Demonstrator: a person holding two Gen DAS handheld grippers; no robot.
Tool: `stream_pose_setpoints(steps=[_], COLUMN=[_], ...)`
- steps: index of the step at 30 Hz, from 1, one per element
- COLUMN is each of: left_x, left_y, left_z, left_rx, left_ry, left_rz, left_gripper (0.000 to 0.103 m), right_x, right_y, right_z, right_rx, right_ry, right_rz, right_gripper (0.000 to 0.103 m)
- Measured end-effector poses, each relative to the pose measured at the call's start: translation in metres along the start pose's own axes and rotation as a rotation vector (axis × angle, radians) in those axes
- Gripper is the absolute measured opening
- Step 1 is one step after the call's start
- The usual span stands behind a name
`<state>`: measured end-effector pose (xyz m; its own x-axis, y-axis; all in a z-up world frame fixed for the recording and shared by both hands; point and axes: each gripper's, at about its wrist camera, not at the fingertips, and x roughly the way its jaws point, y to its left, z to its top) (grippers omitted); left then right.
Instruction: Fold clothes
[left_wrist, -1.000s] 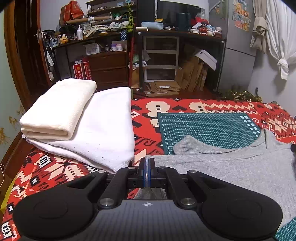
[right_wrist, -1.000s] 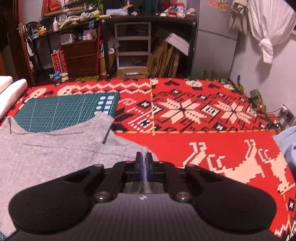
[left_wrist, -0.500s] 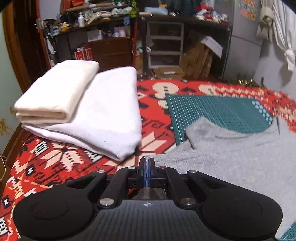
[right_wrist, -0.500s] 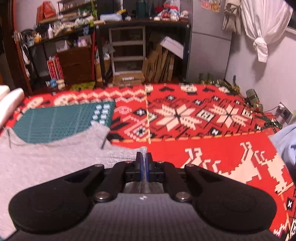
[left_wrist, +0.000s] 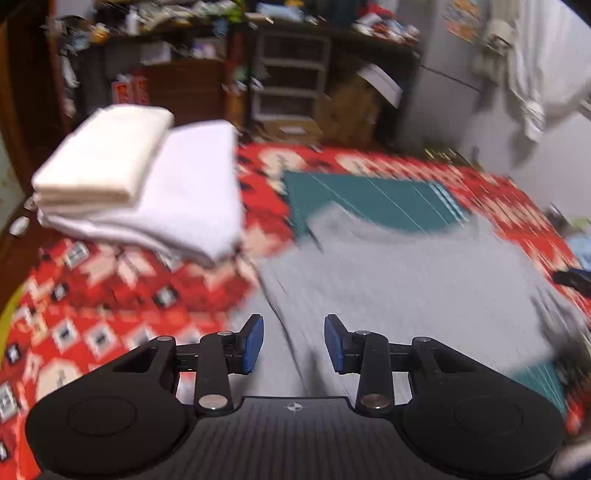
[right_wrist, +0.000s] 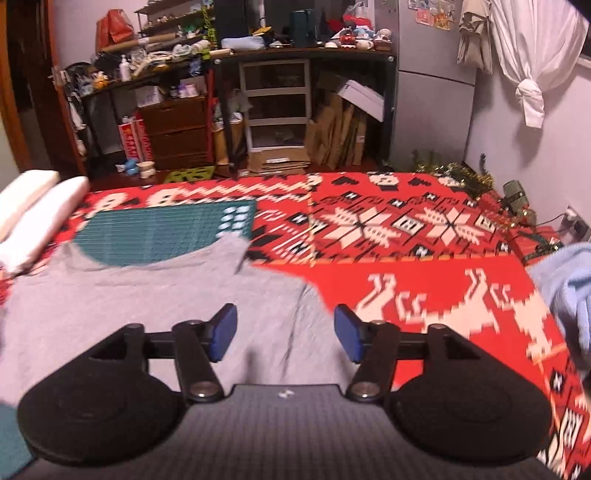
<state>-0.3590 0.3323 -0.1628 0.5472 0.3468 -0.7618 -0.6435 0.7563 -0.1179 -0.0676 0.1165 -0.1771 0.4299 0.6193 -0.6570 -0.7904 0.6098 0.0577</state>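
A grey knit garment (left_wrist: 399, 280) lies flat over a green cutting mat (left_wrist: 373, 199) on a red patterned blanket (left_wrist: 122, 306). My left gripper (left_wrist: 293, 343) hovers over the garment's left edge; its jaws are opening, the blue pads stand apart and only cloth lying below shows between them. In the right wrist view the same garment (right_wrist: 147, 295) spreads to the left. My right gripper (right_wrist: 284, 334) hangs above its right edge with jaws opening, nothing pressed between the pads.
Two folded white and cream cloths (left_wrist: 147, 188) are stacked at the left. A light blue garment (right_wrist: 565, 291) lies at the right edge. Shelves, drawers and cardboard (right_wrist: 273, 110) line the far wall beyond the blanket.
Both grippers were shut on the grey garment's edge and now stand apart, the cloth let go. Both views have pulled back; the left view is blurred by motion.
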Motion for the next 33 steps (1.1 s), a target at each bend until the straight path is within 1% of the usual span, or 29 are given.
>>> stream_pose_setpoints(steps=[4, 7, 10, 12, 13, 14, 16, 18, 20, 25, 28, 29, 30, 31, 33], left_x=[-0.008, -0.003, 0.002, 0.004, 0.004, 0.004, 0.002, -0.002, -0.006, -0.010, -0.009, -0.010, -0.012, -0.015, -0.025], left_y=[-0.017, -0.026, -0.030, -0.032, -0.033, -0.035, -0.036, -0.032, -0.023, -0.004, -0.007, -0.008, -0.009, -0.008, -0.001], left_z=[-0.035, -0.053, -0.060, -0.061, -0.061, -0.061, -0.062, -0.064, -0.065, -0.065, -0.066, -0.067, -0.068, -0.068, -0.066], left_rx=[0.035, 0.053, 0.068, 0.094, 0.113, 0.134, 0.174, 0.200, 0.199, 0.150, 0.150, 0.151, 0.151, 0.148, 0.119], left_ry=[0.074, 0.115, 0.138, 0.135, 0.131, 0.129, 0.122, 0.108, 0.101, 0.115, 0.136, 0.140, 0.141, 0.136, 0.120], left_rz=[-0.039, -0.029, -0.016, 0.002, 0.015, 0.024, 0.045, 0.078, 0.100, 0.100, 0.084, 0.076, 0.070, 0.067, 0.054], left_gripper=[0.036, 0.035, 0.035, 0.026, 0.017, 0.009, 0.008, 0.008, 0.007, 0.008, 0.016, 0.024, 0.028, 0.035, 0.035], right_x=[-0.030, -0.044, -0.048, -0.047, -0.046, -0.046, -0.045, -0.043, -0.042, -0.042, -0.041, -0.041, -0.041, -0.043, -0.047], right_y=[0.012, 0.014, 0.010, 0.006, 0.003, 0.001, -0.002, -0.003, -0.004, -0.008, -0.009, -0.009, -0.009, -0.009, -0.009], right_z=[-0.027, -0.045, -0.061, -0.069, -0.072, -0.074, -0.077, -0.078, -0.077, -0.078, -0.077, -0.077, -0.077, -0.076, -0.074], right_rx=[-0.033, -0.029, -0.005, 0.017, 0.027, 0.034, 0.036, 0.037, 0.039, 0.050, 0.056, 0.057, 0.057, 0.055, 0.051], right_ry=[0.030, 0.062, 0.091, 0.108, 0.115, 0.120, 0.126, 0.138, 0.143, 0.148, 0.155, 0.156, 0.155, 0.149, 0.138], right_rz=[0.034, 0.042, 0.037, 0.032, 0.032, 0.032, 0.035, 0.041, 0.039, 0.036, 0.041, 0.042, 0.043, 0.040, 0.035], right_gripper=[0.063, 0.061, 0.060, 0.059, 0.058, 0.054, 0.049, 0.028, 0.022, 0.021, 0.021, 0.022, 0.022, 0.022, 0.022])
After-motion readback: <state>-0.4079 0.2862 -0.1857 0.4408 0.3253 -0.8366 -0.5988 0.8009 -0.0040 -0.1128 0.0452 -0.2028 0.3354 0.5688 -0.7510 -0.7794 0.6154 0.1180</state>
